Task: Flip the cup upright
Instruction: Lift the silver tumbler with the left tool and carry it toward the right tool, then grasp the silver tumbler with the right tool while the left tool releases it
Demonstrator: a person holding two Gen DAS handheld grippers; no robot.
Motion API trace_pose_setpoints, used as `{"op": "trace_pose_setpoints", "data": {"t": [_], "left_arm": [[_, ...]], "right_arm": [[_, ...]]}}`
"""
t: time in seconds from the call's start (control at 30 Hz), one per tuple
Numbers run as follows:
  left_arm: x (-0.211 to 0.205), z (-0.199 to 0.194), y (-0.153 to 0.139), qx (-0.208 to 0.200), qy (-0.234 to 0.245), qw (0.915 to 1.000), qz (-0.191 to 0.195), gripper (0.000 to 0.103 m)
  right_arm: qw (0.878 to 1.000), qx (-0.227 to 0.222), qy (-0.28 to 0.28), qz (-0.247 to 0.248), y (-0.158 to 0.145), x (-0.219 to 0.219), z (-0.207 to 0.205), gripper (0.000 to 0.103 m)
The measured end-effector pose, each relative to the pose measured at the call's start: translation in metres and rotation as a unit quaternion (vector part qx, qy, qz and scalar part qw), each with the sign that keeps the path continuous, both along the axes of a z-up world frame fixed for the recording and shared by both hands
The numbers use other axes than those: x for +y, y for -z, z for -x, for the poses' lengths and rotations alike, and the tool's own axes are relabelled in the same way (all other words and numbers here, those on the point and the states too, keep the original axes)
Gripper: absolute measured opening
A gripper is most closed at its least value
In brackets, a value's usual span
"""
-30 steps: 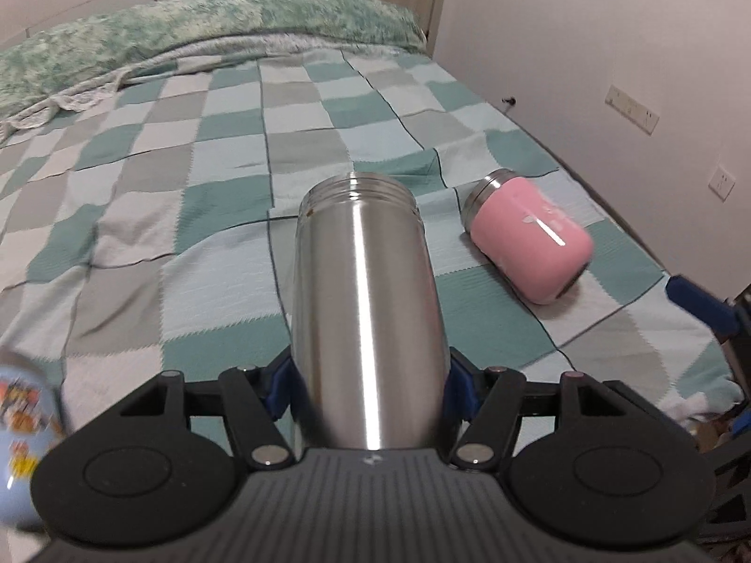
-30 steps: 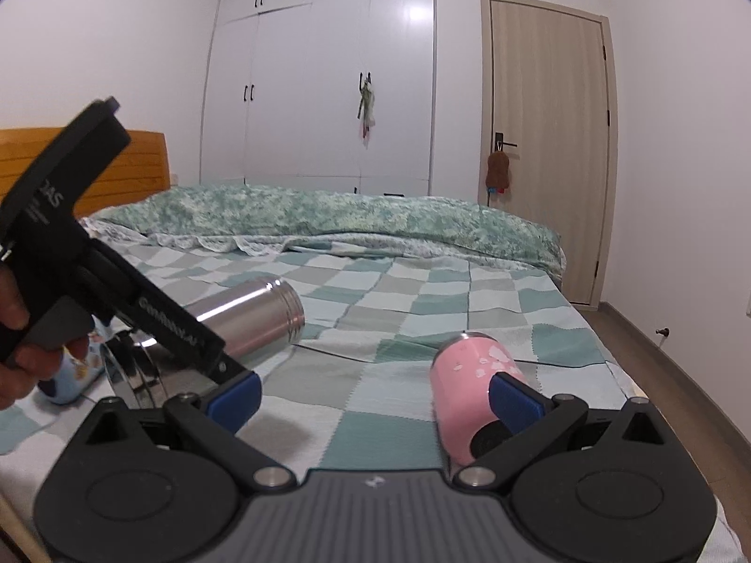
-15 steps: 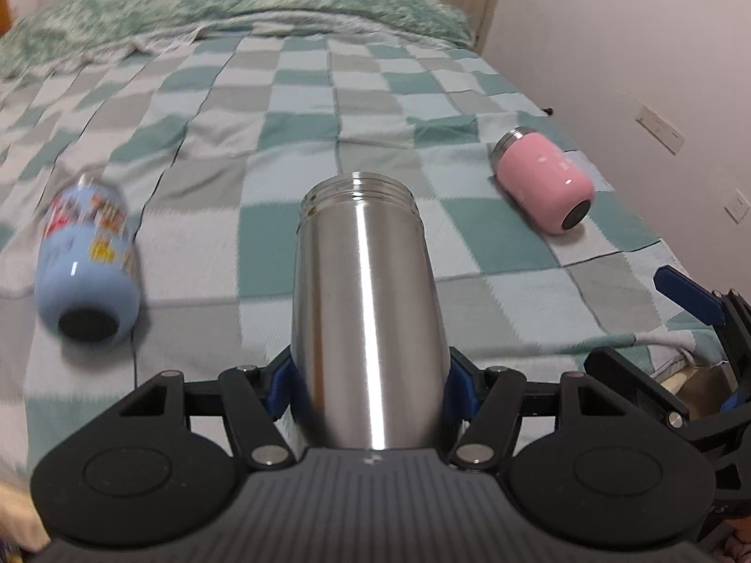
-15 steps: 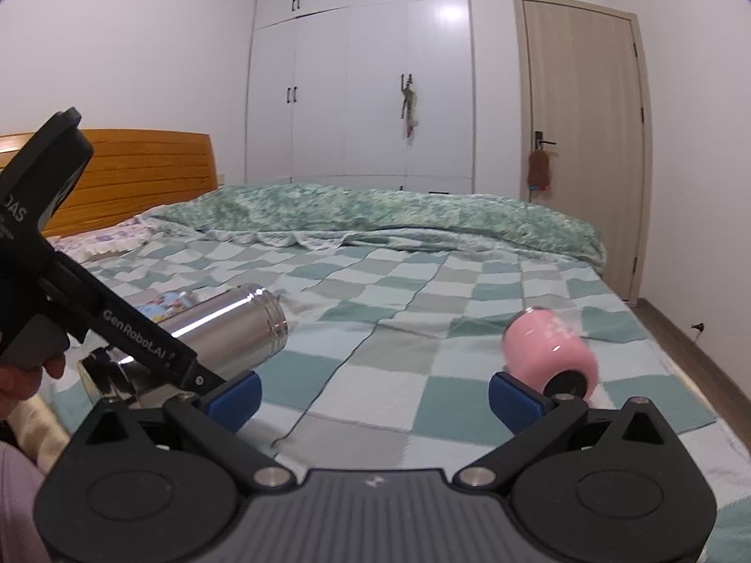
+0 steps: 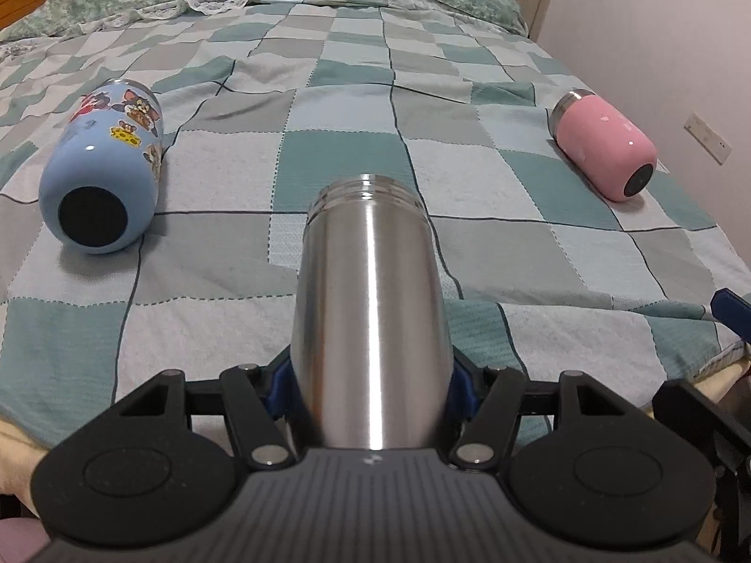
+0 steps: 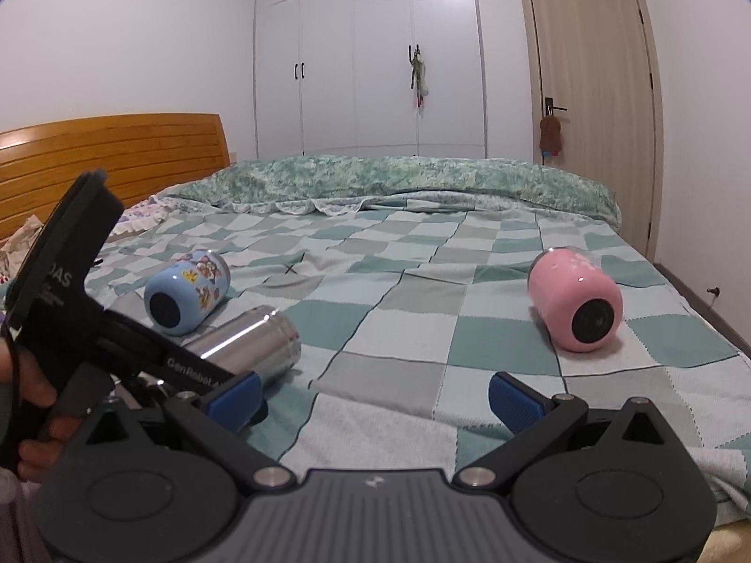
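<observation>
- Left wrist view: at the bottom centre, the left gripper has its jaws pinching the steel cup near its base; the cup lies along the fingers, threaded mouth pointing away over the bed.
- Right wrist view: the right gripper at bottom centre has jaws spread wide, nothing between them.
- Farther off, the blue cartoon cup lies on its side at mid left.
- The pink cup lies on its side at mid right.
</observation>
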State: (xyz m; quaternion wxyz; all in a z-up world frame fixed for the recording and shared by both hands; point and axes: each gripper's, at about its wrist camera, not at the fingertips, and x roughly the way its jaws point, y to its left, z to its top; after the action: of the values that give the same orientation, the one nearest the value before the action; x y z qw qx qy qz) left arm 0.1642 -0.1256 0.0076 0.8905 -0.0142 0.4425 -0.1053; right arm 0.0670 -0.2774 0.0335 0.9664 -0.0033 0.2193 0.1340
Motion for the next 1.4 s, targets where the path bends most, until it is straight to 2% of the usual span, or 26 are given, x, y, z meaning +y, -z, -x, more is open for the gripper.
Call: {"op": "trace_pose_setpoints", "data": {"t": [0.03, 0.1, 0.17, 0.2, 0.3, 0.43, 0.57, 0.7, 0.87, 1.0, 1.13, 1.23, 1.3, 1.4], "left_arm": [[0.001, 0.000, -0.001, 0.000, 0.001, 1.0000, 0.001, 0.066], [0.001, 0.001, -0.003, -0.002, 0.010, 0.9999, 0.002, 0.081], [0.002, 0.006, -0.009, -0.015, 0.018, 0.9997, 0.009, 0.100], [0.003, 0.010, -0.015, -0.028, 0.026, 0.9992, 0.014, 0.103], [0.017, 0.025, -0.035, -0.071, 0.039, 0.9964, 0.026, 0.103], [0.050, 0.041, -0.058, -0.126, 0.033, 0.9910, 0.033, 0.103], [0.085, 0.049, -0.069, -0.170, 0.014, 0.9853, -0.003, 0.103], [0.119, 0.053, -0.063, -0.186, -0.009, 0.9819, -0.035, 0.103], [0.154, 0.054, -0.049, -0.198, -0.037, 0.9774, -0.064, 0.103], [0.170, 0.051, -0.040, -0.193, -0.039, 0.9788, -0.055, 0.103], [0.177, 0.050, -0.034, -0.193, -0.032, 0.9797, -0.043, 0.103], [0.179, 0.047, -0.029, -0.191, -0.029, 0.9807, -0.033, 0.103], [0.181, 0.047, -0.025, -0.190, -0.027, 0.9811, -0.026, 0.103], [0.182, 0.047, -0.023, -0.190, -0.026, 0.9813, -0.013, 0.103]], "right_arm": [[1.000, 0.000, 0.000, 0.000, 0.000, 0.000, 0.000, 0.103], [1.000, -0.001, -0.001, -0.001, -0.002, 0.001, 0.002, 0.103], [1.000, -0.002, -0.003, 0.000, -0.004, 0.003, 0.003, 0.103], [1.000, -0.003, -0.004, 0.002, -0.005, 0.004, 0.004, 0.103], [1.000, -0.004, -0.010, 0.008, -0.009, 0.009, 0.005, 0.103], [1.000, -0.003, -0.026, 0.016, -0.014, 0.023, 0.003, 0.103], [0.999, 0.009, -0.041, 0.022, -0.016, 0.045, -0.008, 0.103], [0.998, 0.039, -0.042, 0.017, -0.018, 0.069, -0.028, 0.103], [0.994, 0.105, -0.039, 0.000, -0.017, 0.096, -0.067, 0.103], [0.985, 0.173, -0.026, -0.011, -0.008, 0.113, -0.099, 0.103], [0.970, 0.239, -0.005, -0.051, 0.007, 0.115, -0.131, 0.102], [0.956, 0.283, 0.013, -0.077, 0.019, 0.114, -0.151, 0.090], [0.944, 0.312, 0.016, -0.103, 0.028, 0.112, -0.159, 0.072], [0.946, 0.309, 0.019, -0.099, 0.025, 0.116, -0.156, 0.070]]}}
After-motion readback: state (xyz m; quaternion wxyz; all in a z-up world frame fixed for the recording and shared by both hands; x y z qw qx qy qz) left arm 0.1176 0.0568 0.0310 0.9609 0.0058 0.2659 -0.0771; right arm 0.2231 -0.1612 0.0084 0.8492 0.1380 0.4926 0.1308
